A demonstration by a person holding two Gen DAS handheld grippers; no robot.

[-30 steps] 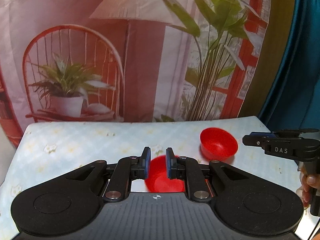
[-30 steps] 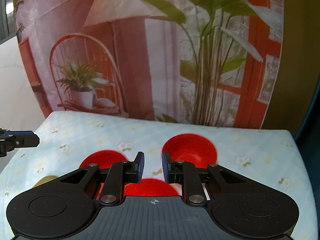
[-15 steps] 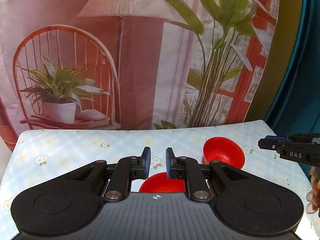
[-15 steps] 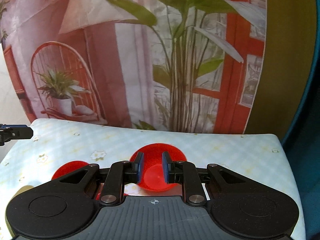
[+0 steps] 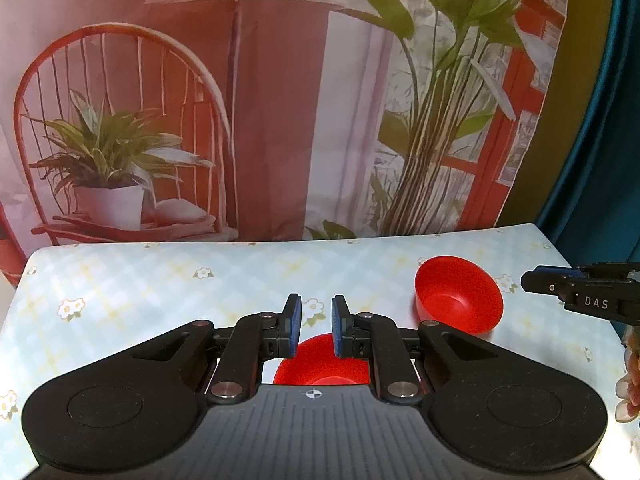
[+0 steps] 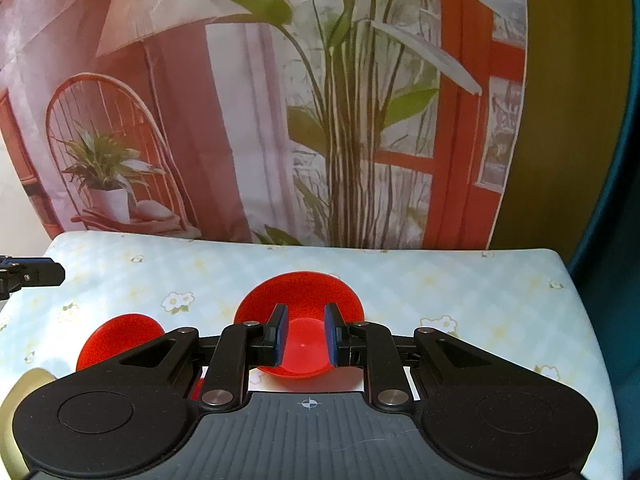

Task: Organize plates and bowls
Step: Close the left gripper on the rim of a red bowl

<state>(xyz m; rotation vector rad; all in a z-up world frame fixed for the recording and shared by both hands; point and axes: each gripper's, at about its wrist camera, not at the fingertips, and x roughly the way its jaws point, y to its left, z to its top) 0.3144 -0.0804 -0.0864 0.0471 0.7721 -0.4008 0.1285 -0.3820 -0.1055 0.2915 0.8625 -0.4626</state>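
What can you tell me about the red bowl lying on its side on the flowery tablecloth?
The red bowl looks like smooth, glossy plastic, with a flat round base and flaring walls. It is empty and tipped on its side, its opening facing the right gripper, whose narrowly parted fingers frame it without touching. It rests on the tablecloth, apart from another red bowl.

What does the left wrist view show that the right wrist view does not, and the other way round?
Only the left wrist view: a person's fingertips at the right edge, and the DAS lettering on the right gripper.

Only the right wrist view: a yellowish rounded object at the lower left edge, too cut off to identify.

Both: the red bowl, a second red dish partly hidden behind the left gripper, the floral tablecloth and the printed backdrop. Each view also catches the other gripper at its edge.
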